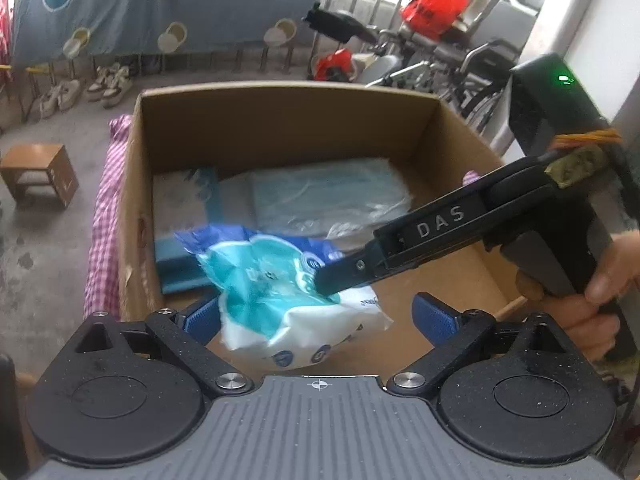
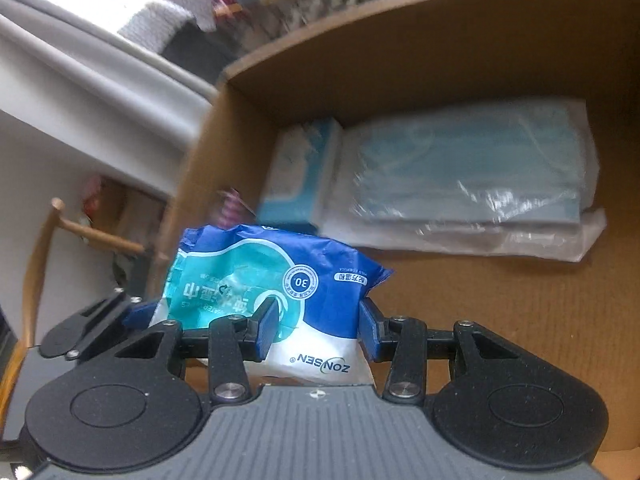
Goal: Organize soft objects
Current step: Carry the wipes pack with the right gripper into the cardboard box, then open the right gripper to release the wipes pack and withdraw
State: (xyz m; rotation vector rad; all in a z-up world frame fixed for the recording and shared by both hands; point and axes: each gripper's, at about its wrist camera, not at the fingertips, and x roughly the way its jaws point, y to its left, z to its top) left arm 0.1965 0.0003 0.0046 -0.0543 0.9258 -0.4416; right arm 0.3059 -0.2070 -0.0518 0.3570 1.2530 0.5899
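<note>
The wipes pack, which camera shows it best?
The right wrist view: the wipes pack is sharp, label readable, pinched by the right tongs. The left wrist view shows it crumpled, partly hidden by those tongs, over the cardboard box.

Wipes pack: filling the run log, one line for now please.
right hand-held gripper shut on wipes pack | over box | left hand-held gripper open

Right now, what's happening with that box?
A person's right gripper is shut on a blue and white wipes pack, holding it over the open cardboard box. The left gripper is open, with the pack between its fingers. A bagged stack of face masks and a blue carton already lie inside.
</note>
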